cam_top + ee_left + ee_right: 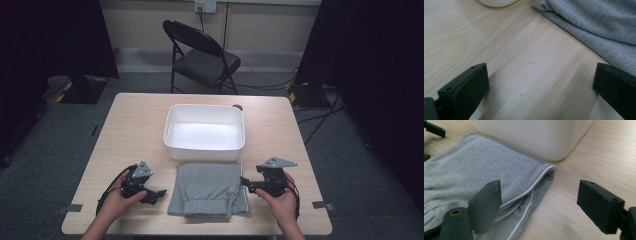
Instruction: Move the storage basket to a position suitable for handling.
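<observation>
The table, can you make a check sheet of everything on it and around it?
Surface: wooden table, tape marks at its near corners.
Job's things: folded grey cloth just in front of the empty white tub.
Clutter: small dark thing behind the tub.
Grippers: left gripper and right gripper open, flanking the cloth.
Cables: black cable from the left gripper; floor cables.
Surroundings: folding chair, dark curtains.

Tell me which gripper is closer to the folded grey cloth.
The right gripper: its open jaws reach the folded grey cloth at its right edge. The left gripper stands off over bare table.
</observation>
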Tool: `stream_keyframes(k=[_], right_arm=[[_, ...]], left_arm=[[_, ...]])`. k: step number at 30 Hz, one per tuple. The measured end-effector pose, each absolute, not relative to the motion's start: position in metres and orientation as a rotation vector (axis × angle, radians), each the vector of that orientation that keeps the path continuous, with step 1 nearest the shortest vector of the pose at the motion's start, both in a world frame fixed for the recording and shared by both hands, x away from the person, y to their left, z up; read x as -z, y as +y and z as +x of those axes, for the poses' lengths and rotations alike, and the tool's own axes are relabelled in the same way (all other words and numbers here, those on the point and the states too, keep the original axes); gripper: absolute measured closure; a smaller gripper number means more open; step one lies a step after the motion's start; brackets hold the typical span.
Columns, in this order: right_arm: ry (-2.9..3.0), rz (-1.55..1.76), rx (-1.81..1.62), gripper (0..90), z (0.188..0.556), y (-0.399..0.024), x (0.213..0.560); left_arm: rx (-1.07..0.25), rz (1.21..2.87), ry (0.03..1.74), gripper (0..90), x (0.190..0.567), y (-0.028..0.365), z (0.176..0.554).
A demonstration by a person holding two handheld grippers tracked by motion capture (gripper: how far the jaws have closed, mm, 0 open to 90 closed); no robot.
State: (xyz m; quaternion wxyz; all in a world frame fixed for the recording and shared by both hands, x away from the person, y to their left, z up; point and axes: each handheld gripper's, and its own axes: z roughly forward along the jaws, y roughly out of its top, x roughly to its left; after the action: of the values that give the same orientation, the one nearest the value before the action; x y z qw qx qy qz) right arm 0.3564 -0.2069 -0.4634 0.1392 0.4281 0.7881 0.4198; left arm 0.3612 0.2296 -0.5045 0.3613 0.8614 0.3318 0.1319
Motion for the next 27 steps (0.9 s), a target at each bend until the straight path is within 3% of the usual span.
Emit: stream_keyframes(k=[9, 14, 20, 27], right_arm=[[2.346, 1.176, -1.198, 21.4, 0.338, -0.202, 0.476], [2.379, 1.138, -1.197, 27.9, 0.330, -0.197, 0.482], [2.408, 1.079, -1.208, 42.5, 0.320, -0.196, 0.484], [2.439, 1.051, -1.185, 44.5, 0.312, -0.193, 0.488]], left_arm=[[-0.340, 2.219, 0.855, 0.0, 0.505, 0.230, 0.361], [-0.340, 2.218, 0.856, 0.0, 0.505, 0.229, 0.361], [-0.340, 2.219, 0.855, 0.0, 0.505, 0.230, 0.361], [-0.343, 2.218, 0.858, 0.0, 0.505, 0.229, 0.361]])
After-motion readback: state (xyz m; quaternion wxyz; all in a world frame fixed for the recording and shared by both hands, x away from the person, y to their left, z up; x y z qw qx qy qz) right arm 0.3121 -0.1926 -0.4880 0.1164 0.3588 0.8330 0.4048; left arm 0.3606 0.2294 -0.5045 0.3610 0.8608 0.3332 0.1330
